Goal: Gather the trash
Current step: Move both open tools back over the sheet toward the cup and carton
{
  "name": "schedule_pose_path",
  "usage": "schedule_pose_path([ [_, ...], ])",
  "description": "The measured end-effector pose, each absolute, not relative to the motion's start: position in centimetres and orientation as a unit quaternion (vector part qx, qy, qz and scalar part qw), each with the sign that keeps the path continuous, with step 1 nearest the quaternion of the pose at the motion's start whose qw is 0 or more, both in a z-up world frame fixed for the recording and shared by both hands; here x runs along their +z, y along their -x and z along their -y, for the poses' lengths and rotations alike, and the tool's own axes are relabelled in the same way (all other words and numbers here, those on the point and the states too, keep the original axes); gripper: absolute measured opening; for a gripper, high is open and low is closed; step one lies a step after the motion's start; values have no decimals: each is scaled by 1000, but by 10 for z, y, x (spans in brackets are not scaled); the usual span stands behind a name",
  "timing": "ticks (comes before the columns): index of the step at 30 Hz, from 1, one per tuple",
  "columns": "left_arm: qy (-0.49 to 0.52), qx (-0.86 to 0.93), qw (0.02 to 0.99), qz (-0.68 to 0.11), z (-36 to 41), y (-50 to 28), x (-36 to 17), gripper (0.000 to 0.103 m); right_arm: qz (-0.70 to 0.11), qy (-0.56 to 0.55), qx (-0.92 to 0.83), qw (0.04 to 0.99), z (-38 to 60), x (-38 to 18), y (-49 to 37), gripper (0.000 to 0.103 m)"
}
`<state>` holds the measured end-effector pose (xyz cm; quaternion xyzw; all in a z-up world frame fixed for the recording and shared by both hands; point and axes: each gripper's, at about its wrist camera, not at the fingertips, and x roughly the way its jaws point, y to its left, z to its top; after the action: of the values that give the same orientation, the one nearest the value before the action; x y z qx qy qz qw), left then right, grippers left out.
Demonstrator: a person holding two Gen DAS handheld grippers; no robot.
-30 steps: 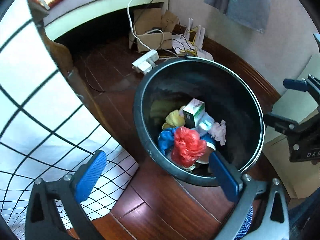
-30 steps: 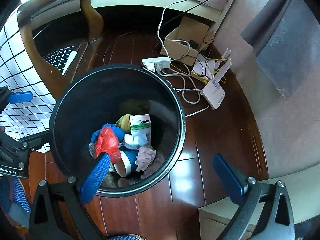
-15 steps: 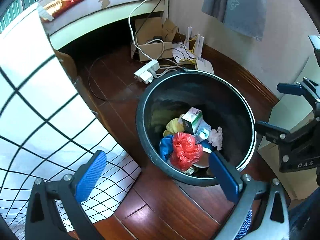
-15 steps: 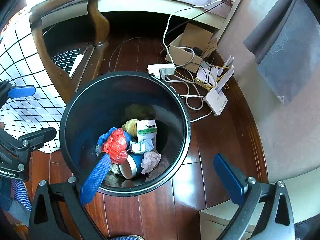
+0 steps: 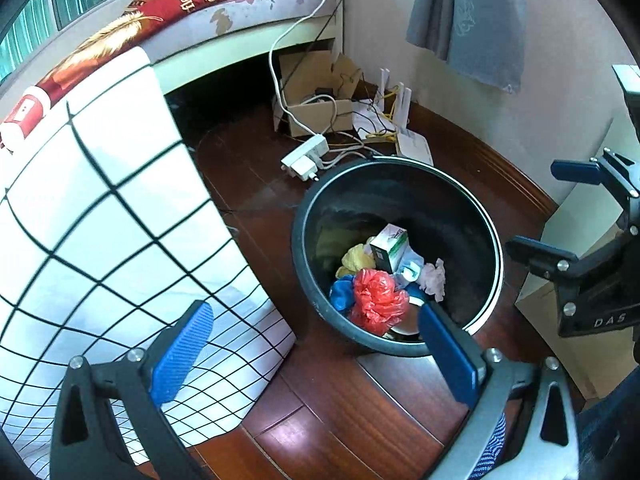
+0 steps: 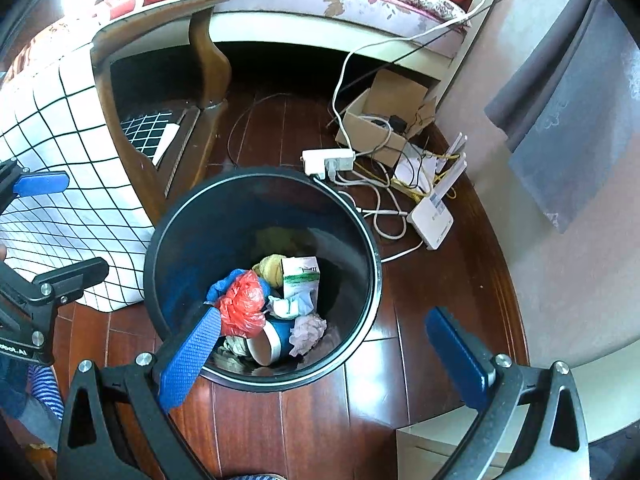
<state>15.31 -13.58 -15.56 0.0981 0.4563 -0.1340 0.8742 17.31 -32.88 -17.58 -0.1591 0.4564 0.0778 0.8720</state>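
The left gripper [image 5: 316, 344] hangs with its jaws spread wide and nothing between them, and the right gripper [image 6: 324, 354] is likewise parted and empty; both hover above the floor over the near edge of the bin. In the left view the right gripper [image 5: 560, 208] shows at three o'clock, beside the bin.

The bed [image 5: 224, 4] with its red cover fills the twelve o'clock edge of both views. A white cloth with a black grid [image 5: 92, 208] drapes down at nine o'clock, just beside the bin. The black trash bin [image 6: 160, 280] stands upright on the dark wooden floor [image 6: 312, 424], at the centre of the right view. A cardboard box [image 6: 372, 132] sits at one o'clock past the bin, with a white router [image 6: 432, 220] and a power strip [image 6: 326, 160] near it.

Inside the bin lie a crumpled red plastic bag [image 6: 240, 308], a green-and-white carton [image 6: 300, 278], a yellowish wad [image 6: 272, 266] and a crumpled pinkish tissue [image 6: 308, 330], all heaped together.
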Motion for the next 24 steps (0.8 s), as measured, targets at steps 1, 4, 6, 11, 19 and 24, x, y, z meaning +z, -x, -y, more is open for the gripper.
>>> schedule_pose_path([
  [1, -98, -133, 875, -454, 135, -153, -154, 103, -455, 159, 78, 873, 329, -174, -173, 103],
  [4, -95, -131, 881, -445, 130, -147, -144, 103, -447, 161, 80, 876, 324, -166, -168, 103],
  [6, -93, -128, 885, -439, 126, -144, -138, 103, -441, 163, 82, 879, 321, -160, -165, 103],
  [11, -89, -125, 893, -422, 118, -135, -125, 103, -425, 171, 87, 885, 314, -144, -156, 103],
  [19, -61, -113, 913, -387, 91, -121, -90, 103, -395, 166, 93, 899, 301, -117, -148, 103],
  [24, -45, -99, 925, -365, 73, -118, -69, 103, -364, 163, 107, 911, 277, -93, -150, 103],
])
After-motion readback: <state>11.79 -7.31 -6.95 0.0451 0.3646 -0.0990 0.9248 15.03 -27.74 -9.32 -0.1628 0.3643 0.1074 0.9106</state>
